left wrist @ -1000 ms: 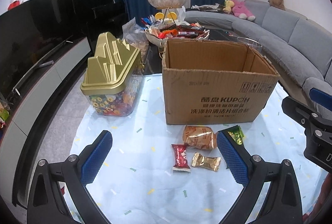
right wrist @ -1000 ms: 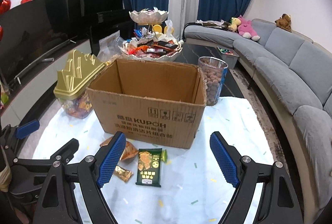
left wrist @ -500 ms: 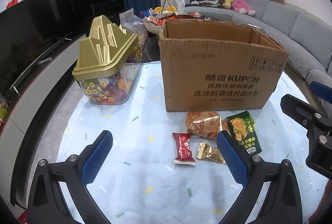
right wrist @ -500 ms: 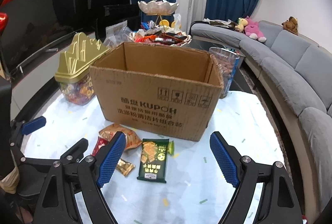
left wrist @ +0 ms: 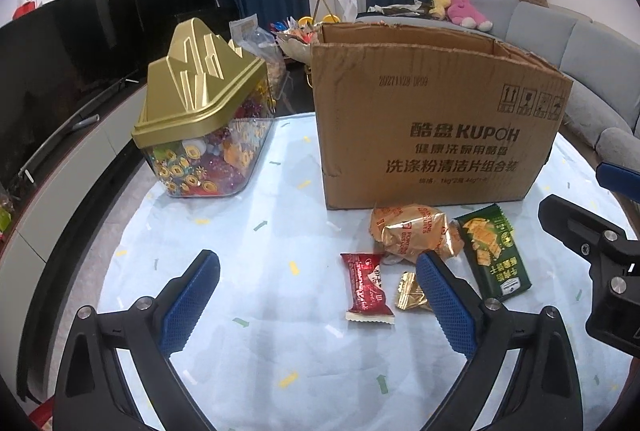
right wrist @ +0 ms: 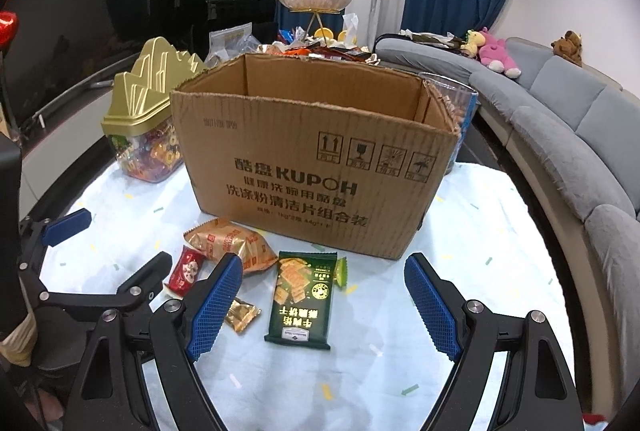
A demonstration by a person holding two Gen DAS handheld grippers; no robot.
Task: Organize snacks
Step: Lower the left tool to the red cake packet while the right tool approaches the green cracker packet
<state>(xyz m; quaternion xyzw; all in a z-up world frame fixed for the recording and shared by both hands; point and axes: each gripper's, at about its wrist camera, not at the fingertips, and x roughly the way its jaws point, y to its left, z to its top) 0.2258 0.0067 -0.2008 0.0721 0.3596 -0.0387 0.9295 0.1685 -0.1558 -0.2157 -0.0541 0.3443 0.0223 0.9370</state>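
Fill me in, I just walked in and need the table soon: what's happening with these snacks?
A person holds two grippers, left gripper and right gripper, both open and empty, above four snacks beside a cardboard box: a green packet, an orange bag, a red candy and a gold candy. Nothing is picked up yet.

Left tongs [left wrist: 318, 305] and right tongs [right wrist: 324, 305] gape empty.

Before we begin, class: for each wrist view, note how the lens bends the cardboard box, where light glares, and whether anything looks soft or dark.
Left wrist view: the cardboard box bulges, its top rim bowed; glare sheens on the tablecloth; corners are black. Right wrist view: the box's edges curve too; the green packet is sharp, the sofa bends along the frame edge.
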